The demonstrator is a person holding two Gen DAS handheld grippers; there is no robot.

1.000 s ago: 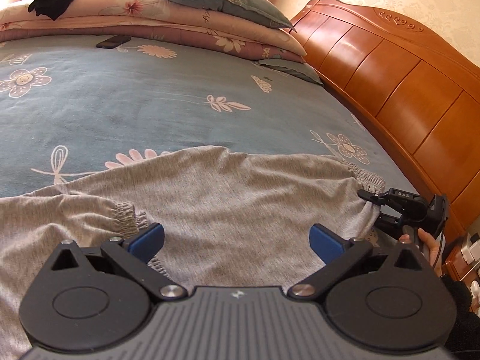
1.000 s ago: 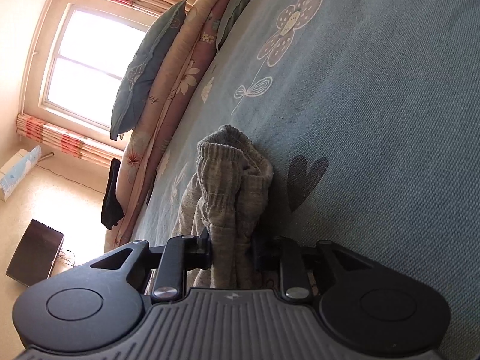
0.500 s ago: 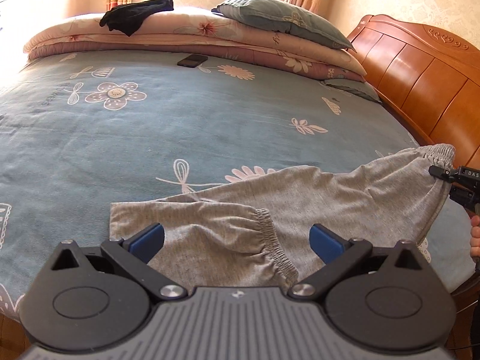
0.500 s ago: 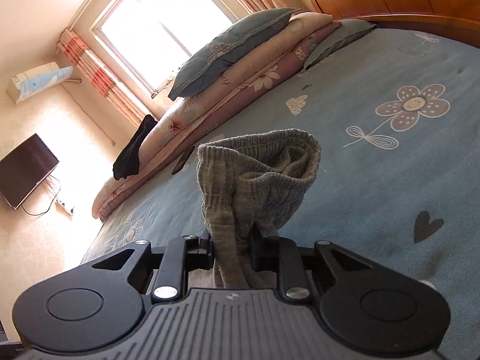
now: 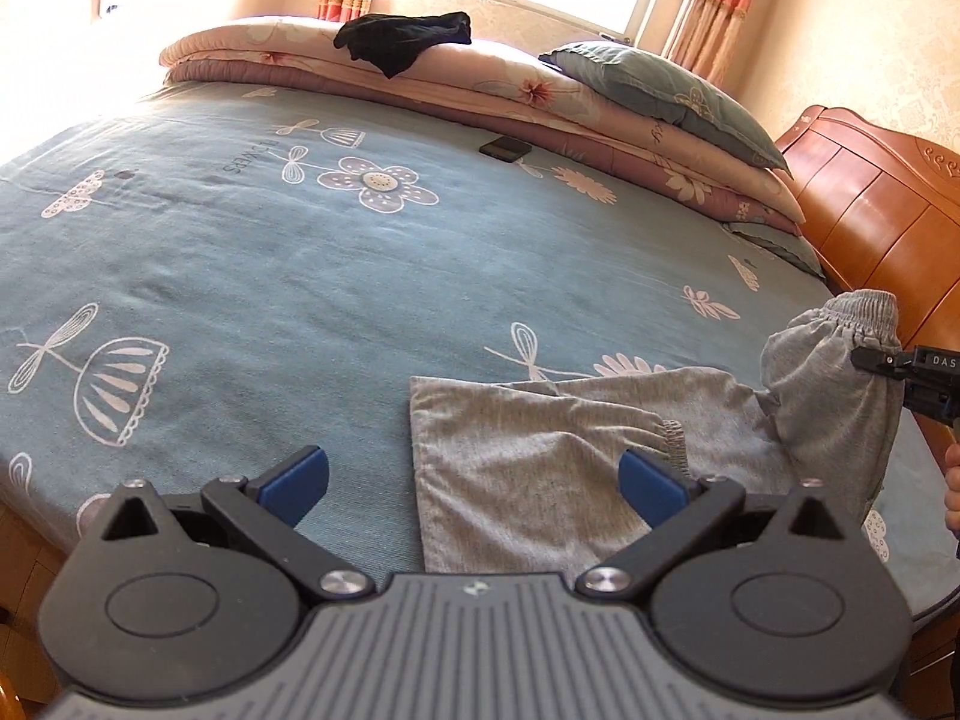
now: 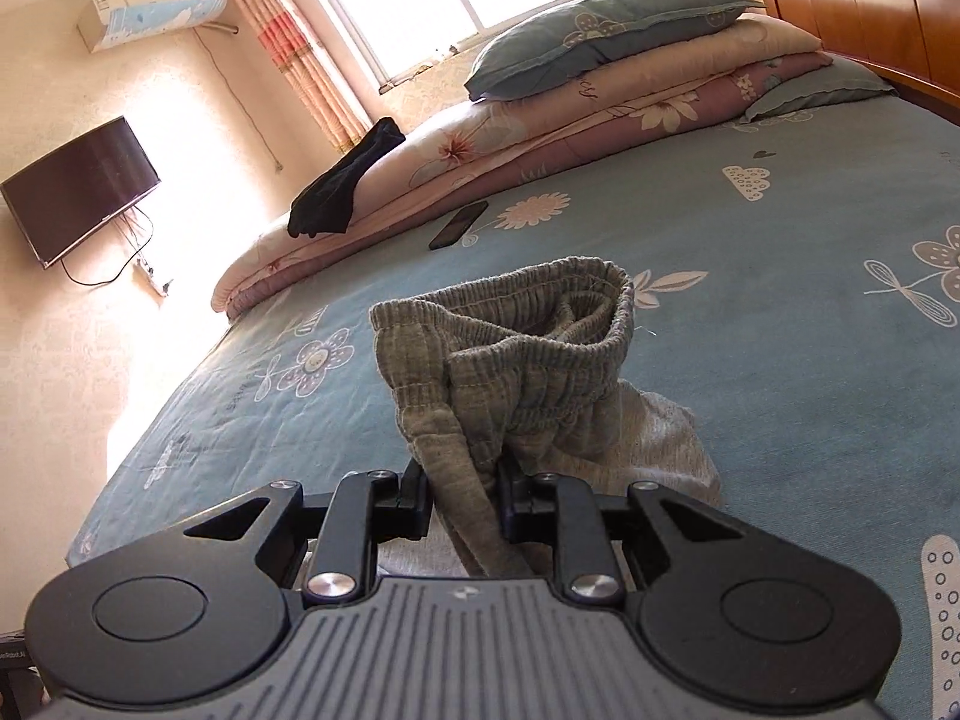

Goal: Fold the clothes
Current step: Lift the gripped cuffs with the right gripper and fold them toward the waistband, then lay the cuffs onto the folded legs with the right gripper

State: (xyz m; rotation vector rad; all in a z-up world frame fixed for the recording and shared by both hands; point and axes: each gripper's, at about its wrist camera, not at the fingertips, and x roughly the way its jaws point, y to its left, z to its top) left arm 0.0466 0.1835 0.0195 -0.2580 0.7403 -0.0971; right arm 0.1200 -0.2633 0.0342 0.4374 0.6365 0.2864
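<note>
- The right gripper [image 6: 465, 501] is clamped on the grey trousers [image 5: 540, 468], pinching a bunch of cloth just below the elastic waistband [image 6: 510, 312], which stands up ahead of the fingers.
- The left gripper [image 5: 474, 480] hangs with its jaws spread wide and nothing between the blue pads [image 5: 297, 474]; the near left edge of the trousers lies between them on the bedsheet [image 5: 240, 276].
- In the left view the waistband end is lifted at the right, near the wooden footboard [image 5: 870, 204], while the rest lies flat with a cuffed leg [image 5: 672, 438] doubled over on top.
- My read: a fold is under way, with the lifted end to be carried over the flat part.
- To do it well, keep the pinch firm, carry the waistband low and level so the layers do not bunch, and line its edge up with the flat edge at the left.
- The free gripper could pin the near layer so it does not drag.
- A phone [image 6: 459, 225] and a black garment [image 5: 402, 39] lie far off by the stacked quilts [image 5: 540, 96].
</note>
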